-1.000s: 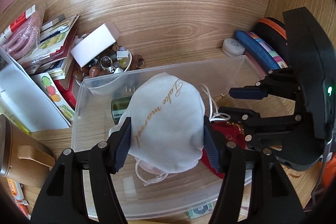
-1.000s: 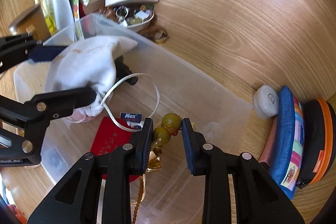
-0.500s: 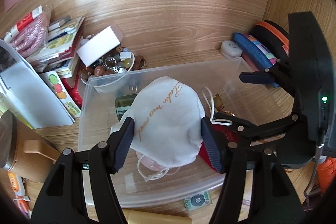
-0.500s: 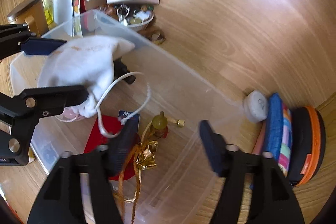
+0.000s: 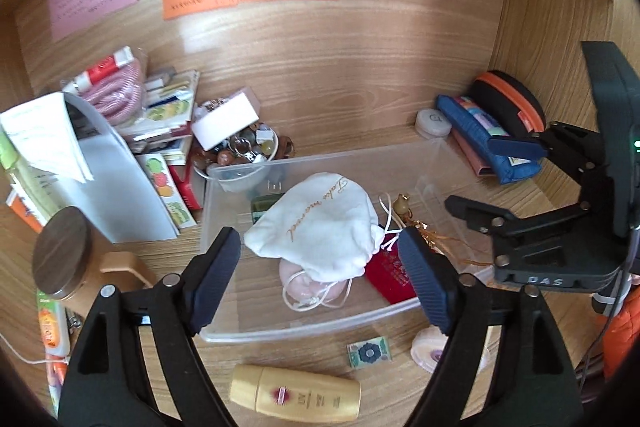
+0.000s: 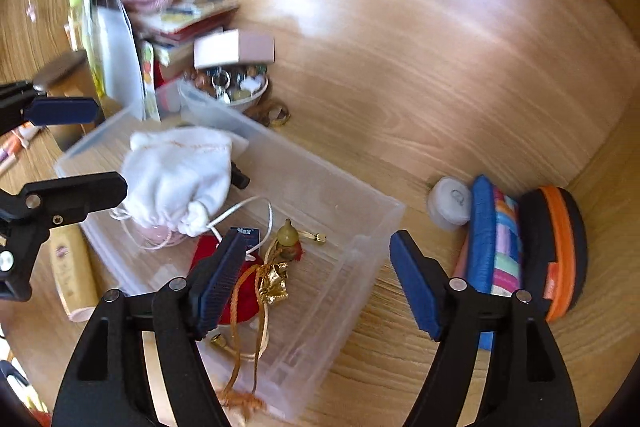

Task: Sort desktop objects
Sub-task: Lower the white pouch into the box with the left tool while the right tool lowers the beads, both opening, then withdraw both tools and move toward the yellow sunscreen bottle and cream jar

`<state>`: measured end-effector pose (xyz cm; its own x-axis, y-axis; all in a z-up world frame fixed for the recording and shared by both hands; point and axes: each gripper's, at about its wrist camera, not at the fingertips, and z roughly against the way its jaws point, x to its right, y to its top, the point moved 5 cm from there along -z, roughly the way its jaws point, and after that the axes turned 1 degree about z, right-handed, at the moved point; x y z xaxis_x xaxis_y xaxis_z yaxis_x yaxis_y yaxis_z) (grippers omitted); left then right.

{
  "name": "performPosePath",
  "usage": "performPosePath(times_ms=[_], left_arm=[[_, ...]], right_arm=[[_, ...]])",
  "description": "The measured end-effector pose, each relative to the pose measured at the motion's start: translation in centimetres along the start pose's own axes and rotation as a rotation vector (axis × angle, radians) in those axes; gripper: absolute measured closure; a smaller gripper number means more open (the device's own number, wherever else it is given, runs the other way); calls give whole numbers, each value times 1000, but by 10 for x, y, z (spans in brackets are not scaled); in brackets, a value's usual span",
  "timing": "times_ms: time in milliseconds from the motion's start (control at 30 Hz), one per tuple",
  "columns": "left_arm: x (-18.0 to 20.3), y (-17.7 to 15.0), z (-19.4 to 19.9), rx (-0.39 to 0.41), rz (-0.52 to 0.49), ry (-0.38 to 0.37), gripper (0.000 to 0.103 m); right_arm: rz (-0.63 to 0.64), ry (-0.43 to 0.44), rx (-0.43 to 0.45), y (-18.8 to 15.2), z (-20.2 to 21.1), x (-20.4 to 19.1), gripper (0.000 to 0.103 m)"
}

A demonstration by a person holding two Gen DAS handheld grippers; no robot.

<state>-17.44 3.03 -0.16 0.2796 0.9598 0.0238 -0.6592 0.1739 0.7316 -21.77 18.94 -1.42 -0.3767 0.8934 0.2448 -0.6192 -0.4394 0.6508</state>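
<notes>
A clear plastic bin (image 5: 304,331) stands on the wooden desk. Inside it lie a white drawstring pouch (image 5: 316,227), a red packet (image 5: 390,273) and a gourd charm (image 5: 402,205) with gold cords. My left gripper (image 5: 320,279) hovers above the pouch, its jaws opening, pads clear of the cloth. In the right wrist view my right gripper (image 6: 316,279) hangs over the bin (image 6: 360,227), jaws opening and holding nothing, with the gourd charm (image 6: 289,239) lying below them. The pouch (image 6: 180,179) lies to the left there, near the left gripper (image 6: 76,151).
A yellow bottle (image 5: 296,393), a small card (image 5: 368,351) and a pink shell (image 5: 430,351) lie before the bin. Behind it stand a bowl of trinkets (image 5: 240,151), stacked books (image 5: 168,115) and a lidded wooden cup (image 5: 62,251). Pencil cases (image 5: 488,135) lean at the right wall.
Both grippers opened and rose. The left let go of the white pouch and the right let go of the gourd charm; both things now lie in the bin.
</notes>
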Motion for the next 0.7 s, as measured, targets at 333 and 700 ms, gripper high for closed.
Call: performPosePath(times_ms=[333, 700], left_arm=[[-10, -17, 42, 60, 12, 20, 13], [-25, -67, 47, 9, 33, 50, 13]], right_arm=[[-63, 3, 117, -12, 65, -4, 26], [-83, 36, 158, -56, 100, -30, 20]])
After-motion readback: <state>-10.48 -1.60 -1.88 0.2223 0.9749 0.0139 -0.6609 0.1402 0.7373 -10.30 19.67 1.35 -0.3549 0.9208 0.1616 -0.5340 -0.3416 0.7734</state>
